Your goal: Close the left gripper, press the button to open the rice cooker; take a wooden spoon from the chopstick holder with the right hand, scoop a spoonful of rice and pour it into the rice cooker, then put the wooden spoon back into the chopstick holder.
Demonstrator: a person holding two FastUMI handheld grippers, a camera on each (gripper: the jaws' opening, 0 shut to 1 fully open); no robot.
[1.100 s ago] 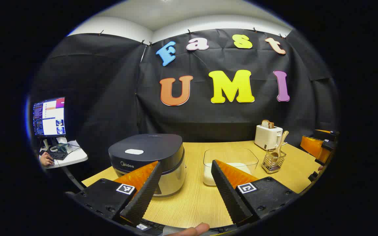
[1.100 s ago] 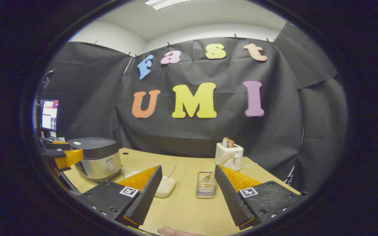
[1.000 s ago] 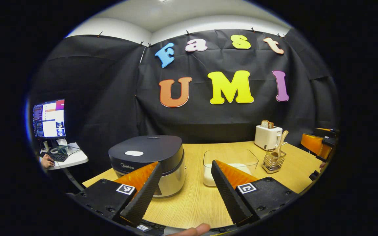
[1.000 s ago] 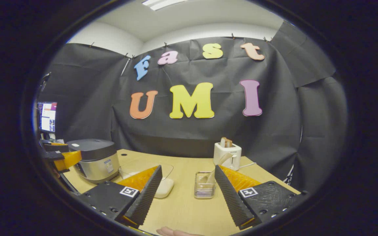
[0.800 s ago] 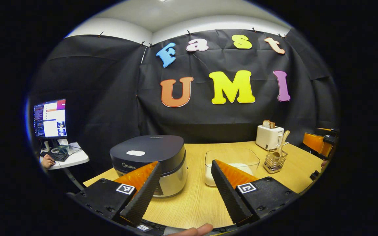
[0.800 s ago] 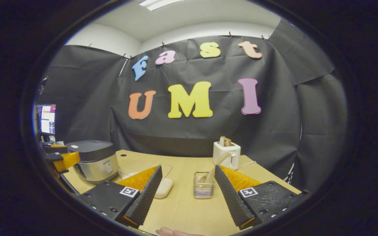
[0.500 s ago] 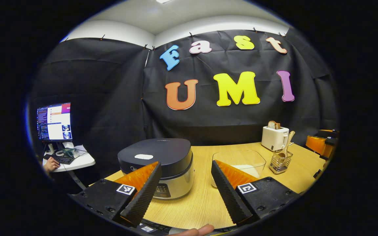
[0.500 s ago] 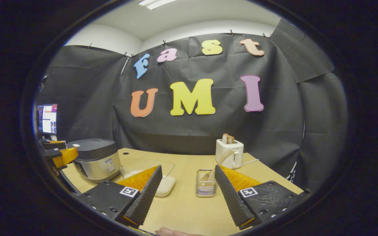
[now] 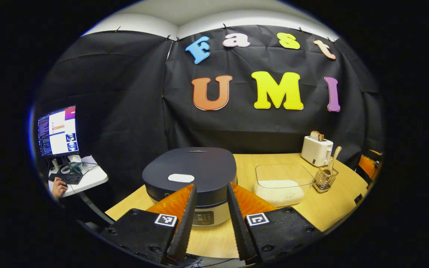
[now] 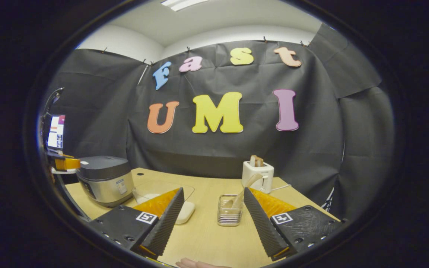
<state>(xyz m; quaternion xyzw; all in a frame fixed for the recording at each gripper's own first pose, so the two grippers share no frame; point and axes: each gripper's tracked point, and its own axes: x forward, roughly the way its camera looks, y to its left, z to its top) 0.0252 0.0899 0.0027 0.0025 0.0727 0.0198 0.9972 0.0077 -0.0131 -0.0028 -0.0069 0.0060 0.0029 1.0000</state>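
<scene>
Wooden table (image 9: 333, 208): light-grained top bearing every item below; taken here as the landmark.

Rice cooker (image 9: 194, 175): dark lid on a silver body, lid down, standing on the table's left part. A pale oval button (image 9: 181, 178) sits on the lid toward the front edge; a control panel shows on the front wall.

Clear rice container (image 9: 282, 182): rectangular, transparent, on the table just right of the rice cooker, with white rice lying in its bottom.

White toaster (image 9: 316, 150): at the table's back right, against the booth wall, a slice of bread standing in its slot.

Chopstick holder (image 9: 324, 180): wire basket on the table in front of the toaster and just right of the rice container. Wooden spoon (image 9: 333, 160): standing in the holder, handle leaning up and to the right.

Left gripper (image 9: 209, 219): held above the table's near edge, directly before the rice cooker; the two fingers stand close with a narrow gap left between them, nothing held.

Right gripper (image 10: 210, 219): above the table's near right edge, fingers spread wide, empty; the chopstick holder (image 10: 229, 214) shows between them, farther off.

Side desk (image 9: 84, 178): left of the table, carrying a monitor (image 9: 58, 131) and keyboard, a person's hand (image 9: 59, 188) at its edge.
</scene>
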